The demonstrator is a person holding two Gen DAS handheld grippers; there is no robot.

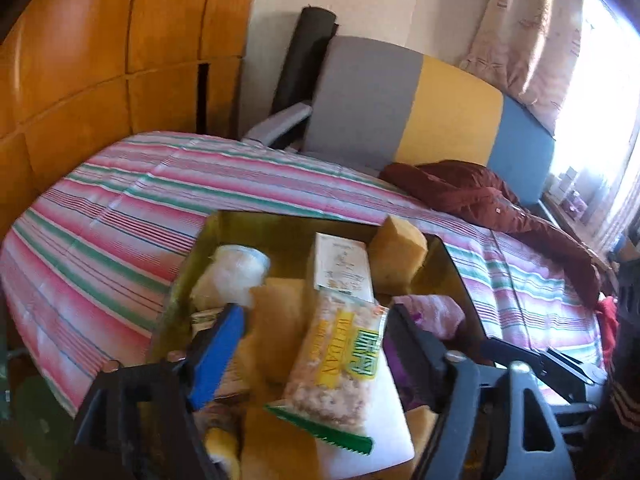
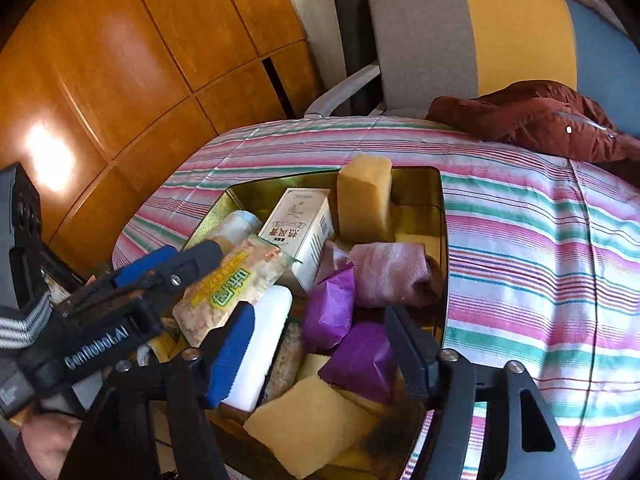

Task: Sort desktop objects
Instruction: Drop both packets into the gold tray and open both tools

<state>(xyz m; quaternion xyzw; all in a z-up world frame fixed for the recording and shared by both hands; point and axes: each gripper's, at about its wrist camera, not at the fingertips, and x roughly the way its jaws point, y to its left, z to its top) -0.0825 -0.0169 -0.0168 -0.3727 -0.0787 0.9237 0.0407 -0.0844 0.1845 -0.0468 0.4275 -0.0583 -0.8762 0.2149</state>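
A gold tin box (image 2: 436, 216) on the striped cloth holds several items: a rice-cracker snack pack (image 1: 340, 364) (image 2: 232, 284), a white carton (image 1: 342, 266) (image 2: 298, 232), yellow sponges (image 2: 364, 200), purple packets (image 2: 332, 308), a pink cloth (image 2: 392, 268), a white jar (image 1: 236, 272). My left gripper (image 1: 310, 352) is open, its jaws either side of the snack pack, just above the box; it also shows in the right wrist view (image 2: 188, 260). My right gripper (image 2: 320, 352) is open over the purple packets and a white block (image 2: 264, 340).
A striped tablecloth (image 2: 520, 240) covers the table. A dark red jacket (image 2: 532, 120) lies at the far edge, in front of a grey, yellow and blue chair (image 2: 472, 36). Wooden cabinets (image 2: 120, 60) stand at left. A bright window (image 1: 592, 100) is at right.
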